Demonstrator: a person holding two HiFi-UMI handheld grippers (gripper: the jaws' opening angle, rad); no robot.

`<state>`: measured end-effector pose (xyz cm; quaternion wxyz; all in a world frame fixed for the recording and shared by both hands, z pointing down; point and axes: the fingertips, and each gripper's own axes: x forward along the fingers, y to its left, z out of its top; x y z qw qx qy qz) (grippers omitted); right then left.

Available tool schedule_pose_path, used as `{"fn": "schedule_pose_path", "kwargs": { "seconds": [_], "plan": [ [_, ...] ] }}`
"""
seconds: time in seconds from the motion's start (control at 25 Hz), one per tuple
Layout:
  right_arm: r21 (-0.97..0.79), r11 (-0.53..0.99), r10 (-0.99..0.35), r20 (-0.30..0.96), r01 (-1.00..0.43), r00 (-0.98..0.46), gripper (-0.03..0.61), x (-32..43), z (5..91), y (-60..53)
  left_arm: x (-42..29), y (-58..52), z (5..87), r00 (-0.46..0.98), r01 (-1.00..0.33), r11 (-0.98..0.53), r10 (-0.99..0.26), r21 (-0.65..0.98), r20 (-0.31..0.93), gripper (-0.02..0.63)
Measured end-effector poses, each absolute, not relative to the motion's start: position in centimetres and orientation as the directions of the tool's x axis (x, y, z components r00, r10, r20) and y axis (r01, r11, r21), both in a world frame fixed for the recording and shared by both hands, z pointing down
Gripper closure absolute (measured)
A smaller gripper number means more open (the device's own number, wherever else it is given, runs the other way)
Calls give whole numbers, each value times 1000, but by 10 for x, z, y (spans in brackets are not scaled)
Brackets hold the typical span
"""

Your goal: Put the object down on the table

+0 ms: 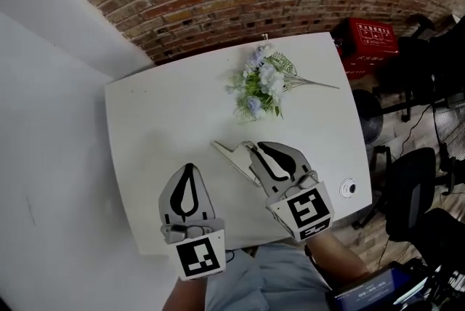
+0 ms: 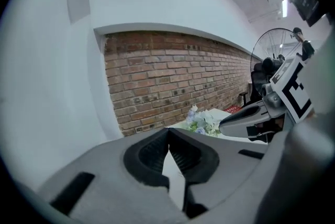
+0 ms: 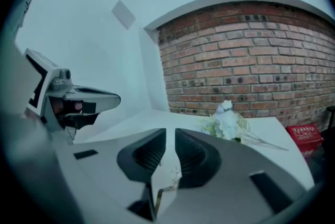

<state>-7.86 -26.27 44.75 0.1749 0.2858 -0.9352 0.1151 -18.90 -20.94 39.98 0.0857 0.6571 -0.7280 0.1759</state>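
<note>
A pale, flat, wedge-shaped object (image 1: 231, 155) lies on the white table (image 1: 167, 120), sticking out to the left from under my right gripper (image 1: 256, 147). In the right gripper view the jaws (image 3: 170, 133) stand a narrow gap apart, and a piece of the pale object (image 3: 165, 176) shows low in that gap; I see no pad pressing on it. My left gripper (image 1: 189, 167) hovers near the table's front edge. Its tips (image 2: 168, 131) meet with nothing between them.
A bouquet of white and lilac flowers (image 1: 261, 88) lies at the far middle of the table. A round cable port (image 1: 348, 188) sits near the right front corner. A red box (image 1: 370, 41) and a black chair (image 1: 407, 186) stand on the floor to the right. A brick wall runs behind.
</note>
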Motion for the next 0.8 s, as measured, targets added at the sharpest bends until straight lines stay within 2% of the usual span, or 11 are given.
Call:
{"fn": "schedule_pose_path", "kwargs": {
  "seconds": [0.24,0.48,0.8],
  "plan": [
    [-59,832,-516,284,-552,-808,572,-86,376,-242,-191,-187,333,-173,-975,132,-956,-181,236,604],
    [3,826,-552,207,-564,-808,572,-78,332,-229,-184,-167,287,-188,-965,157,-972,-209,139,604],
    [50,819,-572,154,-572,-805,574,-71,295,-223,-174,-162,261,-177,-963,156,-981,-222,77,604]
  ]
}}
